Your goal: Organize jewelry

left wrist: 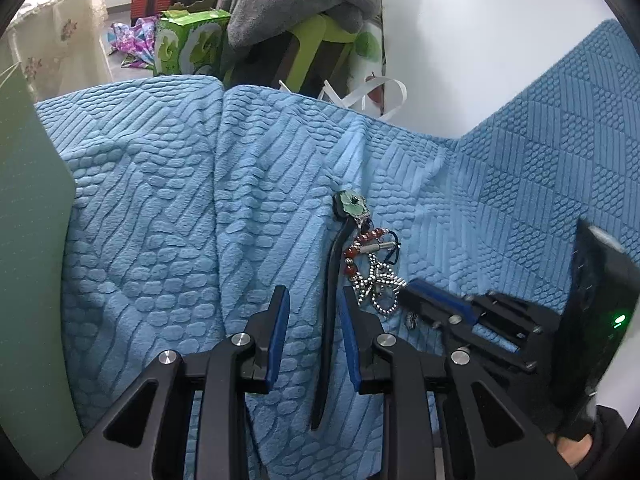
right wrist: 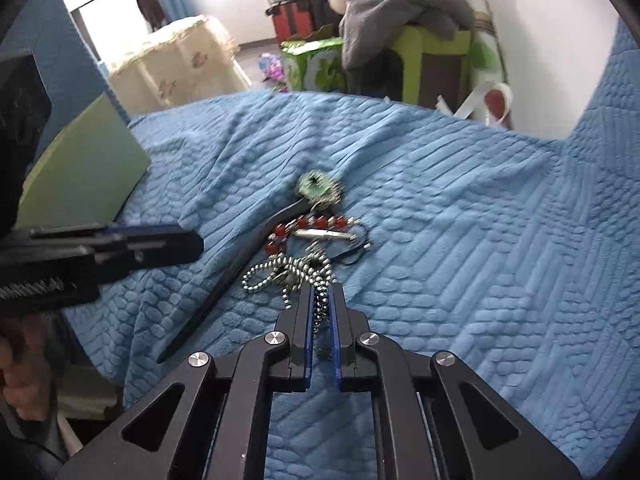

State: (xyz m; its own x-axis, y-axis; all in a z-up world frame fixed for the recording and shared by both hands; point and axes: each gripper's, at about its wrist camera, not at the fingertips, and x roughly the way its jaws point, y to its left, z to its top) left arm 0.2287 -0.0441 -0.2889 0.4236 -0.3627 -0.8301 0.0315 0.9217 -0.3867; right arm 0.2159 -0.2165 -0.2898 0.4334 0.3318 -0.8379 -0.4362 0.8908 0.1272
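Observation:
A pile of jewelry lies on a blue textured blanket (left wrist: 160,200): a black hair stick (left wrist: 330,320) with a green flower head (left wrist: 352,204), a red bead bracelet (left wrist: 362,240) and a silver ball chain (left wrist: 376,280). My left gripper (left wrist: 314,300) is open, its fingers either side of the hair stick's shaft. My right gripper (right wrist: 321,292) is closed on the silver ball chain (right wrist: 288,272), which runs between its pads. The hair stick (right wrist: 224,280), flower head (right wrist: 316,186) and red beads (right wrist: 312,224) lie just ahead. The right gripper also shows in the left wrist view (left wrist: 432,296).
A green board (left wrist: 28,240) stands at the left of the blanket, also in the right wrist view (right wrist: 88,176). Beyond the blanket's far edge are a green box (left wrist: 188,40), a green stool under a grey cloth (left wrist: 296,4) and a white wall (left wrist: 480,40).

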